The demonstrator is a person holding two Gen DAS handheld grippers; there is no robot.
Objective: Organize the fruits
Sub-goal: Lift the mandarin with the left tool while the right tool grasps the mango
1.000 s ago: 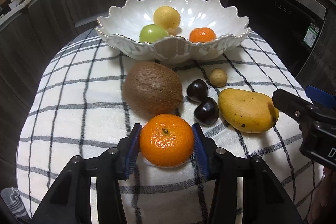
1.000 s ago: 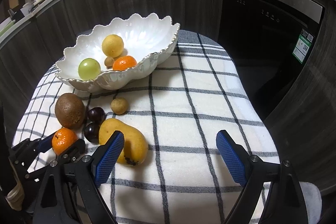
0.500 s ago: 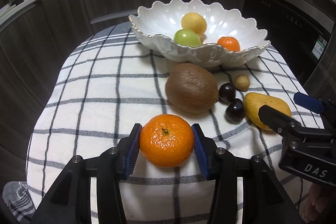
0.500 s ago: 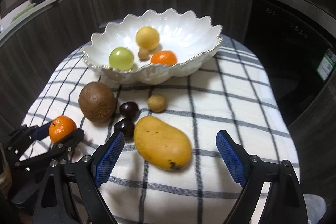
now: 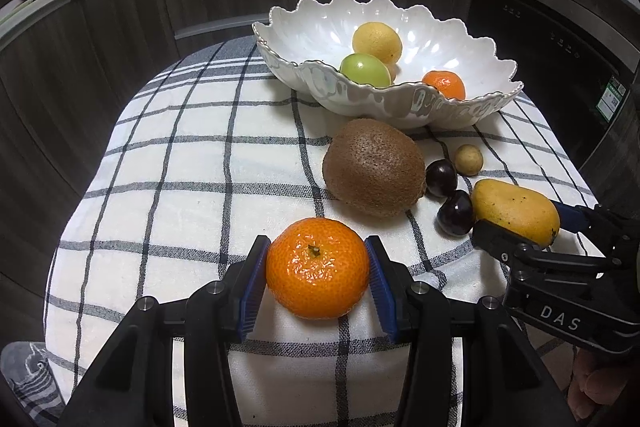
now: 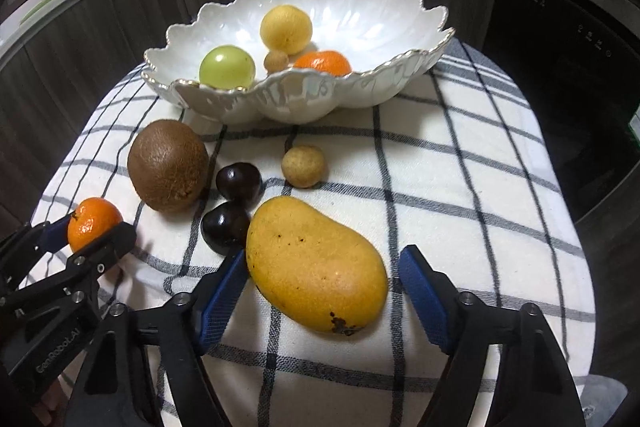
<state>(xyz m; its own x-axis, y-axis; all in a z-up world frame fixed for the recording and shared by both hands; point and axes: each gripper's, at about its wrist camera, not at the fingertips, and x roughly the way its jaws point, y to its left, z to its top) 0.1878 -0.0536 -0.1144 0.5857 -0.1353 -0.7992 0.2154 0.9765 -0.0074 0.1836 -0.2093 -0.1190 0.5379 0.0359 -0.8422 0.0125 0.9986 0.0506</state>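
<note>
My left gripper point(image 5: 317, 277) is shut on a tangerine point(image 5: 317, 267), held above the checked cloth; it also shows in the right wrist view point(image 6: 93, 223). My right gripper point(image 6: 322, 291) is open around a yellow mango point(image 6: 316, 265), its left pad close to the mango, its right pad apart. The mango also shows in the left wrist view point(image 5: 516, 211). A white scalloped bowl point(image 6: 304, 99) at the back holds a lemon point(image 6: 286, 29), a green fruit point(image 6: 227, 67), a tangerine point(image 6: 323, 62) and a small brown fruit point(image 6: 276, 61).
On the checked cloth point(image 6: 460, 187) lie a kiwi point(image 6: 168, 165), two dark cherries point(image 6: 239, 183) point(image 6: 225, 229) and a small tan round fruit point(image 6: 303, 166). Dark cabinets point(image 5: 120, 7) curve behind the table. The cloth drops off at the right and left edges.
My left gripper has lifted and drawn the tangerine back and left, away from the kiwi. My right gripper has moved left and forward until its jaws straddle the mango.
</note>
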